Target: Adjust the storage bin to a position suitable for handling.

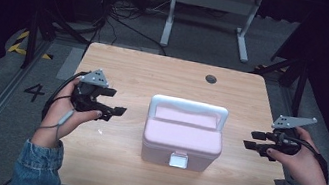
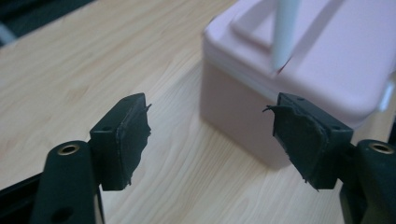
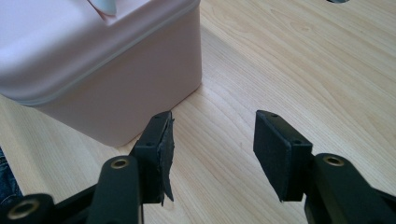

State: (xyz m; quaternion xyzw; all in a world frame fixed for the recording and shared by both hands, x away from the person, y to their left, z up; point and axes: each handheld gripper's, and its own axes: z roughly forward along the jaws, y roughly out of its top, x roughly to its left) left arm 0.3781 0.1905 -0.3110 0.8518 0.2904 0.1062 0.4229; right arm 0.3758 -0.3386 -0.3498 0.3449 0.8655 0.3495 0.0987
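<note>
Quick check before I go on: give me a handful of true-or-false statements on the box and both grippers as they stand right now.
1. The pink plastic box with a white handle has its lid shut. True.
2. The left gripper is clamped on the handle. False: it is open, off to the box's side, holding nothing.
3. The right gripper is open and empty. True.
4. The box sits at the far edge of the light wooden table. False: it sits near the middle, between the grippers.
5. The box's white latch faces the person. True.
</note>
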